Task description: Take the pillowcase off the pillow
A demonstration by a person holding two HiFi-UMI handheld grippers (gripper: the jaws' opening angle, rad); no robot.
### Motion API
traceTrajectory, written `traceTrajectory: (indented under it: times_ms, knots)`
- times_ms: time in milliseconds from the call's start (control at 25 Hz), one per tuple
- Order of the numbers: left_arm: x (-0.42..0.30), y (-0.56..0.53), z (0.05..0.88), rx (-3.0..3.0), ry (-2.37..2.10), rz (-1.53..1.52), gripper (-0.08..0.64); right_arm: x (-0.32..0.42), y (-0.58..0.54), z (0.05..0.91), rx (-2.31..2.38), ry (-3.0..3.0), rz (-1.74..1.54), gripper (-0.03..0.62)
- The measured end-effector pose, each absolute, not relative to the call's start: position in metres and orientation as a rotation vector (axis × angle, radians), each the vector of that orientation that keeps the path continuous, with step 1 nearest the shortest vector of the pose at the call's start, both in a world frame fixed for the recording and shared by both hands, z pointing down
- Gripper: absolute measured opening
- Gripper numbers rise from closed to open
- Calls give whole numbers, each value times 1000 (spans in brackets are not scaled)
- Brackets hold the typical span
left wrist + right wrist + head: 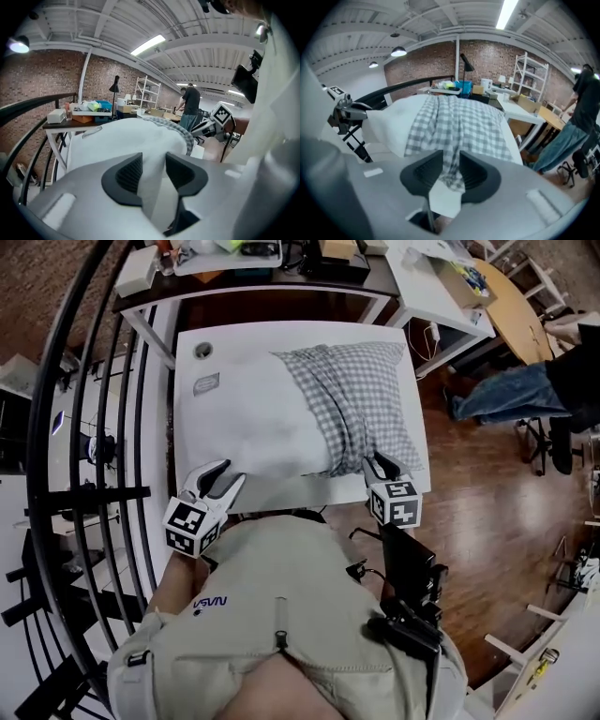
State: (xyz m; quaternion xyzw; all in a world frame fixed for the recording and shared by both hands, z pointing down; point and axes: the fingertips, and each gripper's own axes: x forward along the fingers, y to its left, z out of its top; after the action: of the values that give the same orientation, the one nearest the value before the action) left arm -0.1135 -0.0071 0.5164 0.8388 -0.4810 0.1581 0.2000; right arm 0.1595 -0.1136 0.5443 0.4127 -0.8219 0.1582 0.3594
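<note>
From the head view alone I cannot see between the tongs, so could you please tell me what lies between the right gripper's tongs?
Observer: In the right gripper view, the right gripper has its tongs apart, with the bunched edge of the checked pillowcase between them.
Operator: Thank you. And the left one, please?
Observer: In its own view, the left gripper has its tongs apart too, with only the bare white pillow showing between them, no checked cloth.

White table (pixel 242 337), frame centre: white pillow (pixel 253 432) lies flat on it, checked pillowcase (pixel 361 399) covering its right part.
</note>
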Motion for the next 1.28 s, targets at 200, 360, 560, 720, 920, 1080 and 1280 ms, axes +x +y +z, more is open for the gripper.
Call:
traceTrajectory:
  times_ms: [200, 360, 560, 720, 920, 1080, 1280]
  knots:
    - [-101, -36, 459, 2475, -1411, 298, 147, 116, -153, 490, 1063, -2274, 287, 113]
    - [-106, -88, 446, 2526, -1493, 320, 221, 75, -191, 468, 1006, -2339, 159, 114]
    - [-116, -173, 456, 2489, -1536, 395, 253, 30, -250, 457, 927, -2358, 98, 121]
    - [-117, -222, 478, 2429, -1538, 480, 268, -3, -288, 466, 861, -2332, 97, 140]
    - [-103, -243, 525, 2353, -1431, 645, 351, -24, -322, 501, 818, -2220, 93, 189]
    - [-88, -230, 548, 2316, -1300, 716, 290, -28, -319, 549, 704, -2089, 190, 196]
    - [-66, -204, 555, 2413, -1243, 787, 91, -28, -320, 562, 678, -1995, 57, 117]
